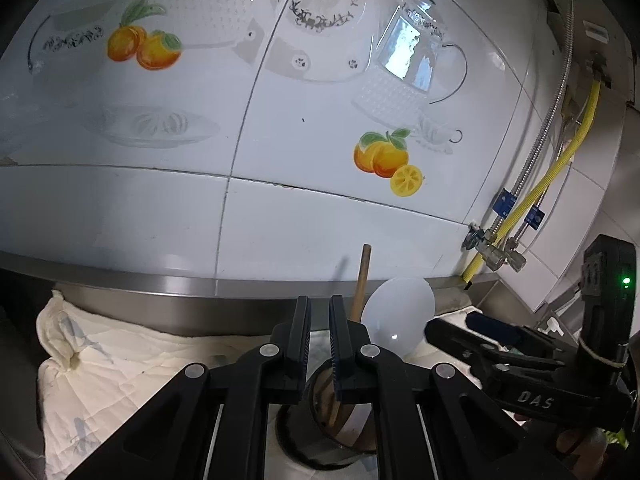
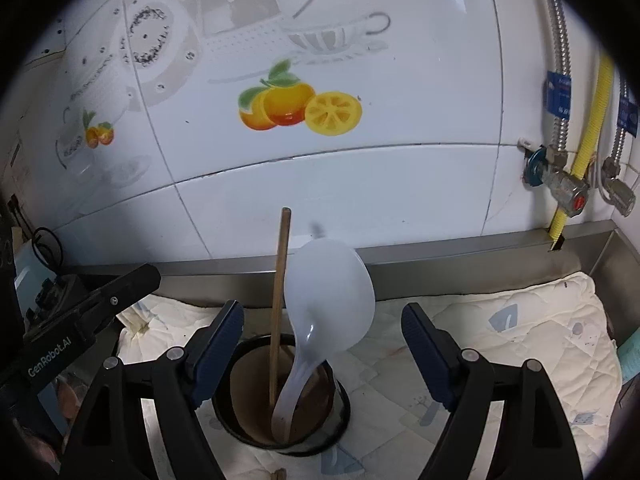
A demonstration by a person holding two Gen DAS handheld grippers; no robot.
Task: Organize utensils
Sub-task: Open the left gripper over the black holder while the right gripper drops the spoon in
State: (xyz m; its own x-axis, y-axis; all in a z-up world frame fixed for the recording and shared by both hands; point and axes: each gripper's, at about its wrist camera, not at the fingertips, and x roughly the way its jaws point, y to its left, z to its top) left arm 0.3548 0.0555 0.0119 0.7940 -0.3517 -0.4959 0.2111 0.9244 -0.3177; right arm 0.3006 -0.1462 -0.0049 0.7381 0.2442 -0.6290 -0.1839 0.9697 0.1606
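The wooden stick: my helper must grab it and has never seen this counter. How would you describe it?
Start at the white tiled wall with orange pictures; below it, a quilted cloth holds a dark round holder. Two utensils stand inside: the thin brown wooden stick is on the left, straight and narrow, unlike the broad translucent white spoon beside it.

The utensil holder (image 2: 280, 396) stands on the quilted cloth (image 2: 500, 344), which lies on the surface (image 2: 612, 264) below the tiled wall (image 2: 400, 184). In the holder stand a ladle (image 2: 328, 304) and a wooden stick (image 2: 280, 280), the stick just left of the ladle, both leaning toward the wall. The right hand-held gripper (image 2: 322, 336) sits before the holder, a finger on either side of the ladle, apart from it. The left hand-held gripper (image 1: 319, 330) is above the holder's near rim, possibly clear of it. Pipes and valves (image 2: 568, 184) run down the wall at the far right.
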